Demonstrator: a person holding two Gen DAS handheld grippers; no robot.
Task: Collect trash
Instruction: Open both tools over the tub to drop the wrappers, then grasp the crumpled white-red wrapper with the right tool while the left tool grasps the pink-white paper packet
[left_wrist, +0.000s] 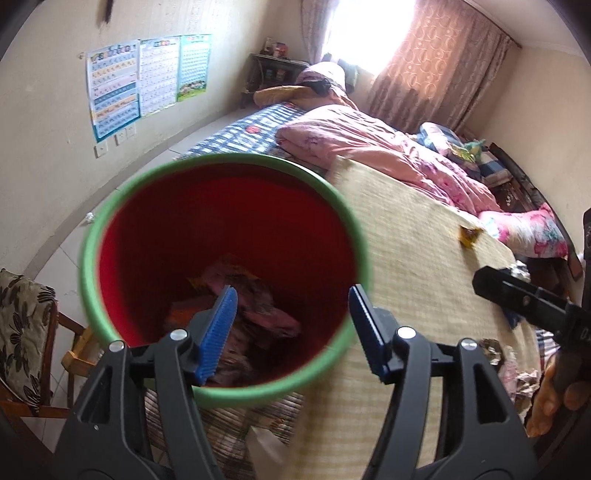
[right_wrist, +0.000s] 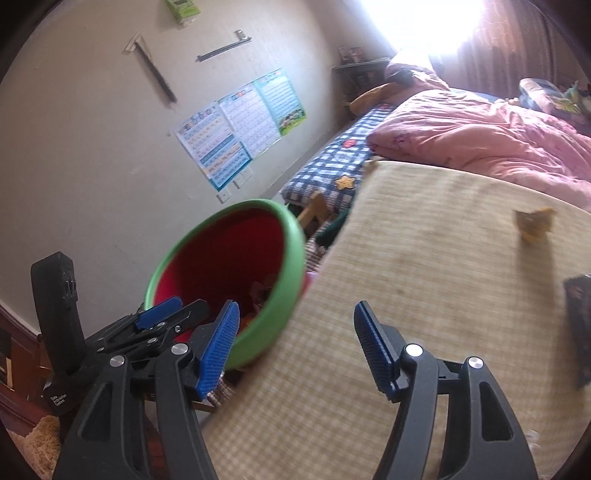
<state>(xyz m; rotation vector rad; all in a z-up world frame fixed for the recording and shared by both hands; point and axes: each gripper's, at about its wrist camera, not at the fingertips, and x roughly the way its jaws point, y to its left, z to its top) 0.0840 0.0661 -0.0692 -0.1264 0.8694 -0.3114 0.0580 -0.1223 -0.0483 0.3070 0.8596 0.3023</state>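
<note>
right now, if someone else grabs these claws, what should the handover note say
Left claw: open, empty, over the bin's mouth.
Right claw: open, empty, above the mat's edge beside the bin.
Red bin with green rim: stands by the bed and already holds crumpled wrappers.
Left to collect: yellow wrapper on the woven mat, more scraps at the mat's near right edge, and a white crumpled bit on the floor by the wall.

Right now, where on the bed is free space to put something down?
Free: the beige mat between the red bin and the yellow wrapper. Crowded: the pink quilt beyond, and scraps at the mat's near right edge.
</note>
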